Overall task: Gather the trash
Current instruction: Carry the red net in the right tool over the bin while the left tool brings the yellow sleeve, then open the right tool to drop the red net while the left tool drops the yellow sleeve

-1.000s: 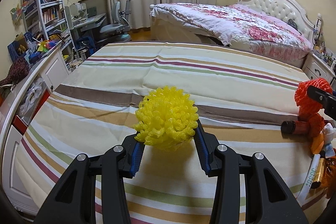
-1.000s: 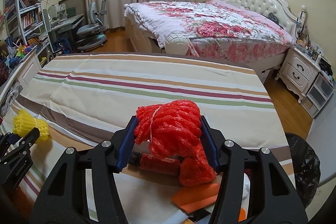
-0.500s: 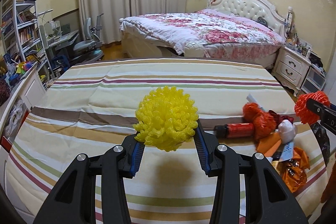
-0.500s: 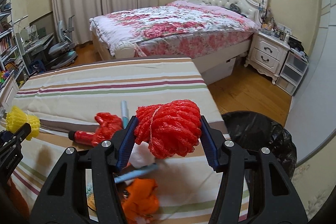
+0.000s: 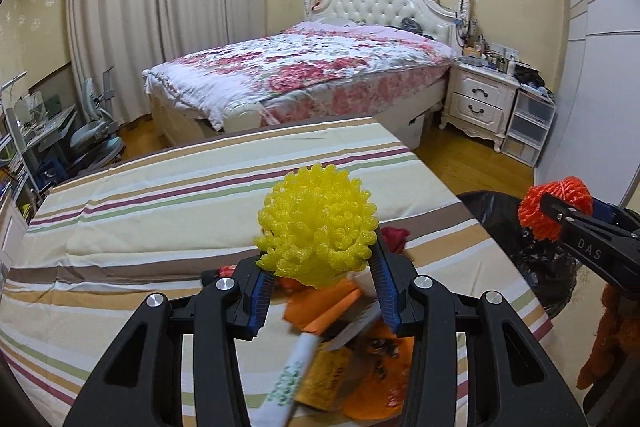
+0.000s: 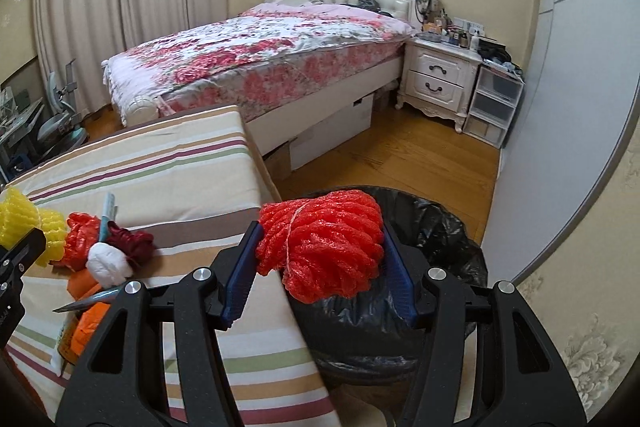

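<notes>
My left gripper (image 5: 320, 291) is shut on a yellow foam net ball (image 5: 318, 223), held above a pile of trash (image 5: 340, 351) on the striped table (image 5: 160, 211). My right gripper (image 6: 318, 281) is shut on a red foam net ball (image 6: 324, 247) and holds it over the rim of a bin lined with a black bag (image 6: 436, 227), right of the table. The right gripper and its red ball (image 5: 554, 207) also show at the right of the left wrist view, over the bin (image 5: 504, 215). The yellow ball (image 6: 28, 223) shows at the far left of the right wrist view.
On the table lie a red net (image 6: 82, 239), a dark red wad (image 6: 134, 241), a white wad (image 6: 108, 265), orange wrappers (image 6: 86, 319) and a pen (image 5: 292, 375). A floral bed (image 6: 260, 55) and a white nightstand (image 6: 438, 83) stand beyond, on a wooden floor.
Both grippers have swung to the right with their balls. The right gripper now holds the red ball over the black bin; the left one is above the trash pile.
</notes>
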